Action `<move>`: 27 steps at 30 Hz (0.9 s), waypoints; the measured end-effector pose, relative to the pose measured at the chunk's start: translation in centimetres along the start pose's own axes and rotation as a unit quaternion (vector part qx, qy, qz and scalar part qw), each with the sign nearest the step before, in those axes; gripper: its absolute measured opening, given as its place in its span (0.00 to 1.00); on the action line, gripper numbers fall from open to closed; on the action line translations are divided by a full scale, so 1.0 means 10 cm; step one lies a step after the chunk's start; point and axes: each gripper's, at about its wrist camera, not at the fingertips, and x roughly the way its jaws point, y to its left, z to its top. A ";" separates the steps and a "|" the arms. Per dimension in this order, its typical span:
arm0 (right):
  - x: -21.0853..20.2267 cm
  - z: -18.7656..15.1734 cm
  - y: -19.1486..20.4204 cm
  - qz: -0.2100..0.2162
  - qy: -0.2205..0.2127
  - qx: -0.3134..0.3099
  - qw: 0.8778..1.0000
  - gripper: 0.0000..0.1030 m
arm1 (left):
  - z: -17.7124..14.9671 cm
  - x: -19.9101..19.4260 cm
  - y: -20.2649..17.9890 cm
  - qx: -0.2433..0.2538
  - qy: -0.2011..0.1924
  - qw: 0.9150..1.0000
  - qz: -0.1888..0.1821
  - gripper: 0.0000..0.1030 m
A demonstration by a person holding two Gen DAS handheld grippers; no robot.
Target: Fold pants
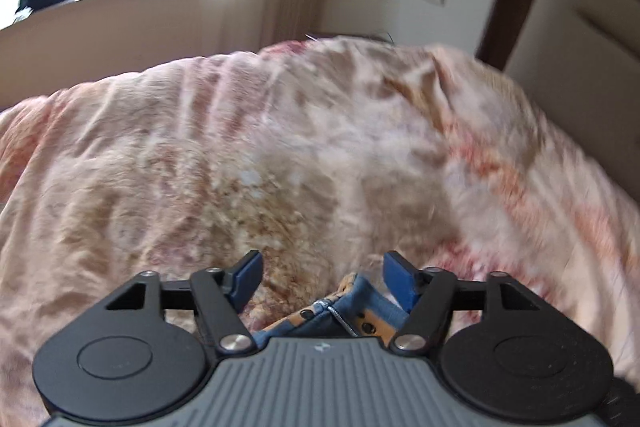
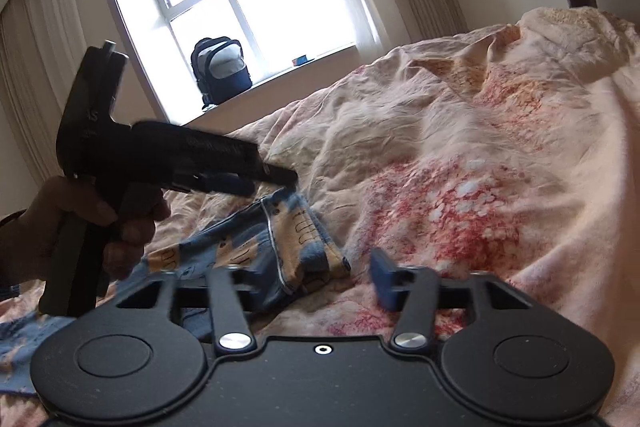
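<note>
On the rumpled bed, both tongs are hanging wide apart over the pants, gripping nothing.

Between the blue pads of the left gripper, spread well apart, a corner of the small blue-and-tan printed cotton pants is poking up close under the tool, with a thin metal spring crossing it. The right gripper is gaping open too, its right blue pad showing and the left one hidden behind cloth, I think. The pants are lying bunched just ahead of it on the pink-and-cream floral bedspread, with the left tool, in the person's hand, hovering over their far edge. I'm guessing the fabric is light, floppy and not slippery, so pinching the stitched hem or waistband edge looks like the safest bet; the soft bedding underneath might get grabbed along with it.
</note>
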 end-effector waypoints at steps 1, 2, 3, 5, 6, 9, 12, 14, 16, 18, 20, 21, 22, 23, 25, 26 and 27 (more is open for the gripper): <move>0.03 0.00 -0.01 0.004 0.010 0.003 1.000 0.58 | 0.01 -0.04 0.03 -0.011 -0.001 1.000 0.002 0.80; 0.05 0.00 -0.02 0.010 0.017 0.008 1.000 0.60 | 0.00 -0.08 0.05 -0.021 -0.001 1.000 0.002 0.84; 0.08 0.01 -0.04 0.018 0.023 0.018 0.999 0.61 | -0.01 -0.12 0.07 -0.029 0.002 1.000 0.000 0.90; 0.14 0.03 -0.11 0.040 0.035 0.050 0.997 0.63 | -0.03 -0.17 0.11 -0.047 0.010 0.999 -0.010 0.97; 0.16 0.05 -0.14 0.053 0.039 0.069 0.995 0.65 | -0.04 -0.19 0.14 -0.059 0.014 0.998 -0.015 0.99; 0.23 0.08 -0.21 0.073 0.045 0.107 0.991 0.59 | -0.05 -0.20 0.20 -0.097 0.034 0.994 -0.024 1.00; 0.27 0.09 -0.18 0.053 0.049 0.105 0.992 0.27 | -0.07 -0.18 0.25 -0.142 0.058 0.988 -0.034 1.00; 0.24 0.09 -0.11 0.053 0.044 0.091 0.993 0.19 | -0.08 -0.14 0.29 -0.169 0.084 0.981 -0.040 0.96; 0.19 0.10 0.07 0.036 0.031 0.034 0.998 0.17 | -0.09 -0.10 0.32 -0.194 0.109 0.974 -0.052 0.85; 0.11 0.11 0.31 0.018 0.013 -0.051 0.998 0.16 | -0.09 -0.09 0.32 -0.206 0.119 0.968 -0.074 0.81; 0.06 0.09 0.52 0.011 -0.001 -0.128 0.992 0.16 | -0.08 -0.14 0.31 -0.210 0.115 0.967 -0.086 0.81; 0.03 0.07 0.62 0.010 -0.008 -0.160 0.987 0.16 | -0.06 -0.17 0.31 -0.210 0.115 0.966 -0.093 0.83; 0.00 0.05 0.73 0.007 -0.015 -0.191 0.981 0.16 | -0.05 -0.21 0.31 -0.211 0.115 0.966 -0.097 0.84; -0.02 0.02 0.82 0.005 -0.020 -0.220 0.975 0.16 | -0.03 -0.25 0.32 -0.215 0.114 0.965 -0.099 0.87; -0.03 -0.04 0.97 0.003 -0.026 -0.271 0.962 0.16 | 0.00 -0.33 0.35 -0.228 0.115 0.961 -0.101 0.87; -0.04 -0.07 1.04 0.002 -0.027 -0.294 0.956 0.16 | 0.00 -0.36 0.36 -0.233 0.117 0.960 -0.105 0.87; -0.05 -0.12 1.11 0.000 -0.028 -0.316 0.948 0.16 | 0.01 -0.39 0.37 -0.234 0.118 0.959 -0.106 0.87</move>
